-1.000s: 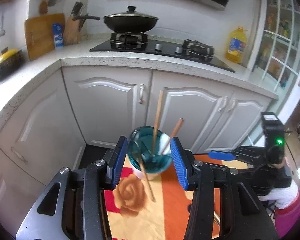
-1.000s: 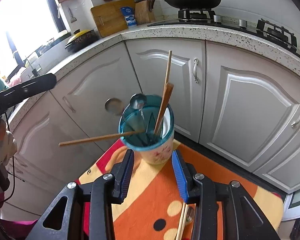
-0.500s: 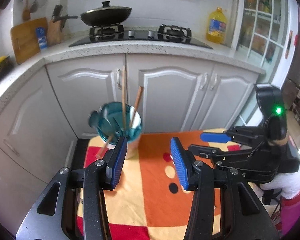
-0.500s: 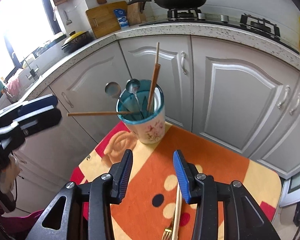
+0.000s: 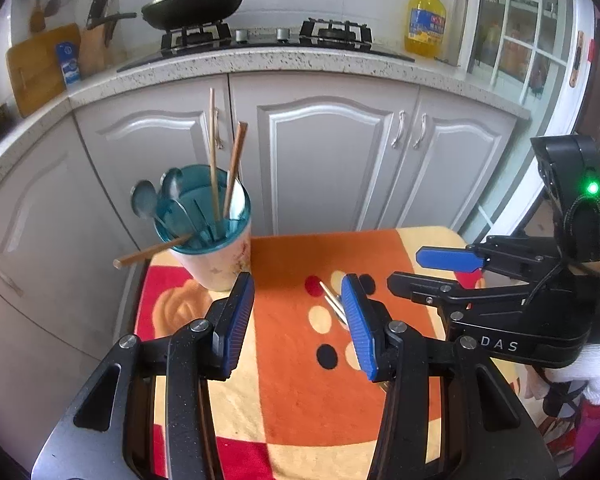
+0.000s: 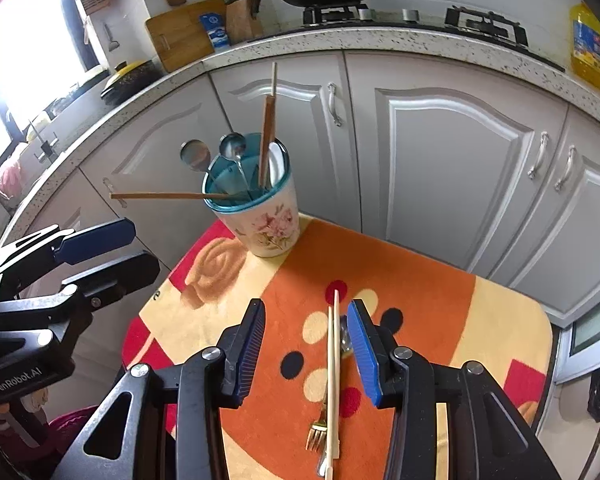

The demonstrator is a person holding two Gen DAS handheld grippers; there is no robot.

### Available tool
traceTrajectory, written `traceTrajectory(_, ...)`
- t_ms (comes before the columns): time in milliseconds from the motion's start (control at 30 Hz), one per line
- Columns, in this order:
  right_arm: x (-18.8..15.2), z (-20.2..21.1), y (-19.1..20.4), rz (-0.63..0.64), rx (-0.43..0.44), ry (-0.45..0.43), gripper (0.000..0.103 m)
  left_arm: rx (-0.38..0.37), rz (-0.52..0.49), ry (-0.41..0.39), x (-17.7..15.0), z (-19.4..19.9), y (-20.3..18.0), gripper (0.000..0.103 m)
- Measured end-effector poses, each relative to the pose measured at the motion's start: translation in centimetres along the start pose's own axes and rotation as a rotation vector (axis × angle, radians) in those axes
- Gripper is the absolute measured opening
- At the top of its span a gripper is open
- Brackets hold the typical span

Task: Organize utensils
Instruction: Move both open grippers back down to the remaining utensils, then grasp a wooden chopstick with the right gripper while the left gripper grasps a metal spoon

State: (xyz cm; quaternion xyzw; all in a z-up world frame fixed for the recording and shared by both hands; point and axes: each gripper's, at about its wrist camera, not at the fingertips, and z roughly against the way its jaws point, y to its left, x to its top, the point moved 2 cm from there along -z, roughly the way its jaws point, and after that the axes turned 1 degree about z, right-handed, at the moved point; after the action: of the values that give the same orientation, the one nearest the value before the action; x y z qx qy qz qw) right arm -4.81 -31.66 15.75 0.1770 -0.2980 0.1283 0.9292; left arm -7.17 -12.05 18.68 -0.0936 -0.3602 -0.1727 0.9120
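Observation:
A floral cup with a teal insert (image 5: 216,256) (image 6: 270,220) stands at the far left corner of the cloth-covered table. It holds two spoons and several brown chopsticks, one of which leans out sideways over the rim. My left gripper (image 5: 297,292) hovers open to the right of the cup, with nothing between its fingers. My right gripper (image 6: 305,316) (image 5: 448,264) is also open, above the cloth. A pair of pale chopsticks (image 6: 332,364) (image 5: 332,300) lies on the cloth below it, beside its right finger, together with a gold fork (image 6: 316,432). A metal piece by the chopsticks is partly hidden.
The orange, yellow and red cloth (image 5: 300,380) (image 6: 440,300) covers a small table with edges close on all sides. White cabinet doors (image 5: 324,160) stand just behind it. Above is a counter with a hob, a wok and an oil bottle (image 5: 426,20).
Both grippers have drawn back from the cup and shifted right; the cup now sits farther away and to the left. The loose chopsticks and fork have come into view under the right gripper.

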Motion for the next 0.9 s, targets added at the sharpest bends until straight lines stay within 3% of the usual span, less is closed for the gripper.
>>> traceTrajectory(233, -1.7, -1.5, -1.5, -0.031, -0.005, 0.042, 0.041, -0.017, 0.034, 0.045, -1.1, -2.3, 0.0, 0.045)
traceTrajectory(500, -5.1, -6.2, -4.7, -0.121, 0.002, 0.129, 0.041, -0.042, 0.145, 0.161, -4.5, -7.2, 2.6, 0.045)
traceTrajectory(667, -6.4, -9.5, -4.3, -0.098, 0.040, 0.199, 0.027, -0.032, 0.189, 0.232, -6.1, -9.7, 3.8, 0.045)
traceTrajectory(900, -6.5, -12.8, -4.1, -0.060, 0.007, 0.262, 0.022, -0.031, 0.203, 0.261, -7.1, -10.5, 4.4, 0.045)
